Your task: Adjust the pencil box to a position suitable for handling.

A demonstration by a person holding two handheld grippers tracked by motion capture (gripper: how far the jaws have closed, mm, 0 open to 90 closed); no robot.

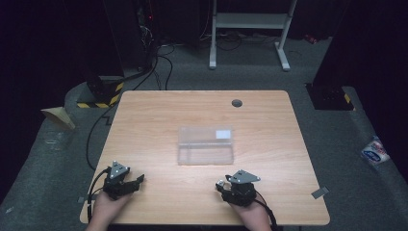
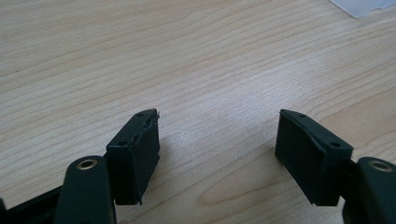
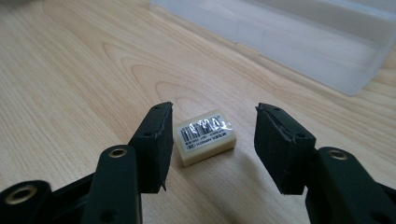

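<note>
Eraser: cream block with barcode label, flat on table, between right gripper jaws, touching neither pad; legible in right gripper view, in high view too small to make out.
Right gripper: released, jaws apart around eraser; at 5 o'clock of table in high view.
Left gripper: released, jaws wide over bare wood; at 7 o'clock in high view.
Clear box: table centre in high view; at 1 o'clock beyond eraser in right gripper view.
</note>
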